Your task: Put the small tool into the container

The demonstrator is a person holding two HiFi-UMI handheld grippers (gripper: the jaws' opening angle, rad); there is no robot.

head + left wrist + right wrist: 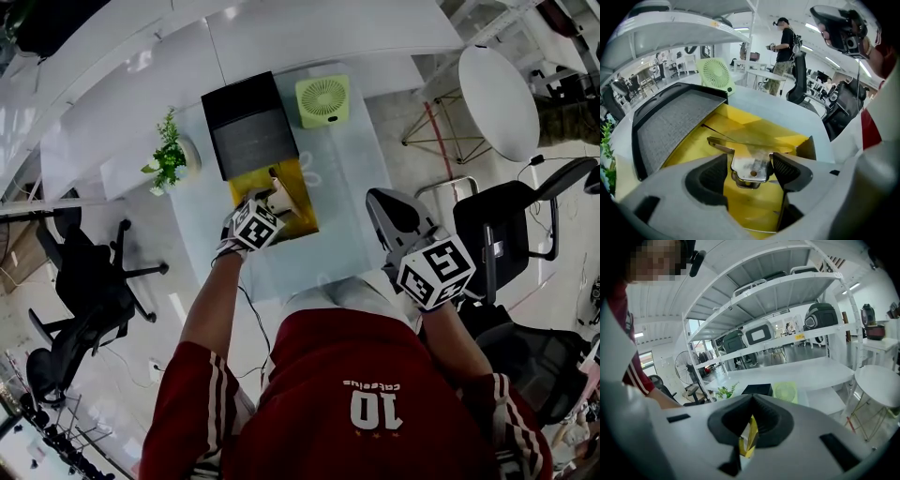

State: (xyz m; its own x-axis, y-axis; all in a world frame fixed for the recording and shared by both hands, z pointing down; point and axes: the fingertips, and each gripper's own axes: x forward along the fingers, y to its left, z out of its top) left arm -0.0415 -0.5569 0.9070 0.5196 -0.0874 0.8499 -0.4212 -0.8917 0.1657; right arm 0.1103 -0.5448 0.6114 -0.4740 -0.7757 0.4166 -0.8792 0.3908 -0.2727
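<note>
Green fan [322, 100] sits at the desk's [352, 187] far edge, little plant [169, 155] at its left edge, black chair [89, 281] off left, round white table [498, 89] off right.

Bright, even light comes from ceiling strips [742, 29]; shadows are faint and soft. In the head view the pale worktop [349, 183] is washed out, with mild glare. Both gripper views bulge like a fisheye, bending the shelves [787, 284] and blackening the corners. The far person [783, 51] is soft, lacking detail.
</note>
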